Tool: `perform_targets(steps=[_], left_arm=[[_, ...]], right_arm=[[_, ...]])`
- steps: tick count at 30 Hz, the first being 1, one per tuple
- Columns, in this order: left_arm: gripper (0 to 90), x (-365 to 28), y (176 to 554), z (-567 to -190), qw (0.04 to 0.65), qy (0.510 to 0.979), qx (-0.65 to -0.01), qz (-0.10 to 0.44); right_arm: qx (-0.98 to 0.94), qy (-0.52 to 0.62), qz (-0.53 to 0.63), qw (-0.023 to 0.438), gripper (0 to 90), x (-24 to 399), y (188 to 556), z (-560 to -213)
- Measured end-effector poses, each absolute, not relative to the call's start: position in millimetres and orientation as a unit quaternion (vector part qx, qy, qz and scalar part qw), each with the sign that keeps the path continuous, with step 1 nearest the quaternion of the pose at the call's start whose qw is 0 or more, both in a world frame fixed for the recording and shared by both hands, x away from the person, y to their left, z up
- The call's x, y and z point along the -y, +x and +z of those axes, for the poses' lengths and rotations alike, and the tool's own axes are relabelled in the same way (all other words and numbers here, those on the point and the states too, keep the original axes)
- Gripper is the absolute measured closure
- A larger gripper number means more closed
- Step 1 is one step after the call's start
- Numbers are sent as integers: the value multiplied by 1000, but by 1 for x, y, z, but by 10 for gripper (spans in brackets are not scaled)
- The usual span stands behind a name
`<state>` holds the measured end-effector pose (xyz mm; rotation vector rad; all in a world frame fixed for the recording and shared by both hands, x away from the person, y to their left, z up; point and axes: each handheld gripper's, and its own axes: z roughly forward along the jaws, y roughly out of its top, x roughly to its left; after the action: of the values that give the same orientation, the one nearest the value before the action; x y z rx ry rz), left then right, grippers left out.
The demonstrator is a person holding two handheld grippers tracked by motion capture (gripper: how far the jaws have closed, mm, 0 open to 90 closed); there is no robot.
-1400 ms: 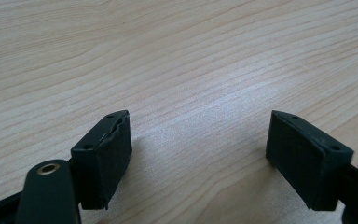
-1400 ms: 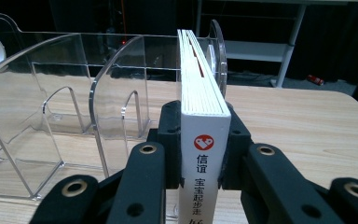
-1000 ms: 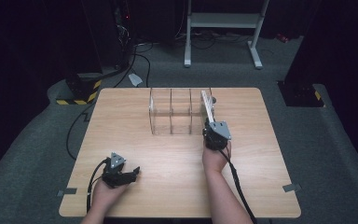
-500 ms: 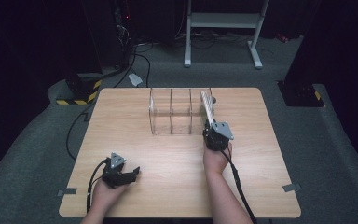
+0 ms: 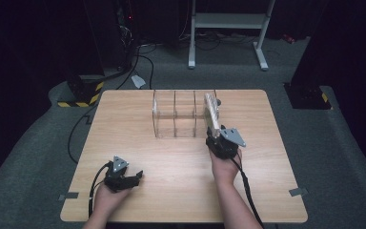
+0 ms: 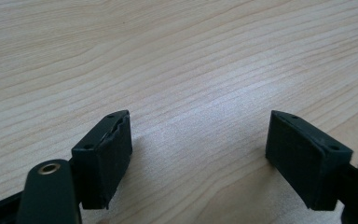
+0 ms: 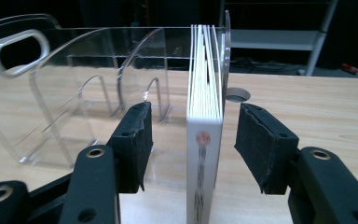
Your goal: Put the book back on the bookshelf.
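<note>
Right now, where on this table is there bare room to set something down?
Bare wood lies left of the clear acrylic divider rack, between it and the left tool, and along the light wooden table edge right of the right tool. It is crowded where the white book stands in the rack.

Clear acrylic file rack with curved dividers [image 5: 178,114] [image 7: 74,93] stands upright at far middle of light wooden table [image 5: 124,124]. Thin white-covered book with cream page edges [image 5: 212,112] [image 7: 206,135] stands upright on edge in rack's rightmost slot, spine end projecting toward near side, red mark on spine.
</note>
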<state>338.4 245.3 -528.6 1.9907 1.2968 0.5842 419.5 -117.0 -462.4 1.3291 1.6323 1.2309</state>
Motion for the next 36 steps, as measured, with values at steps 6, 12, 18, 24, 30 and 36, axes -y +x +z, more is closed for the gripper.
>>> perform_targets(steps=[6,12,18,24,30,36], left_arm=[[229,-245,338,-529,340,765,-499,225],[229,-245,338,-528,339,765,-499,224],[229,-245,338,-529,340,764,-500,224],[229,-245,338,-529,340,765,-500,225],[229,-245,338,-529,340,764,-500,224],[229,-245,338,-529,340,764,-500,224]], right_arm=[[-658,492,463,334,719,132,393,-478],[-680,486,444,321,810,129,396,-495],[-685,480,442,323,803,123,400,-498],[-682,486,439,327,792,123,404,-498],[-680,487,439,327,790,123,407,-498],[-679,484,442,329,788,120,409,-497]])
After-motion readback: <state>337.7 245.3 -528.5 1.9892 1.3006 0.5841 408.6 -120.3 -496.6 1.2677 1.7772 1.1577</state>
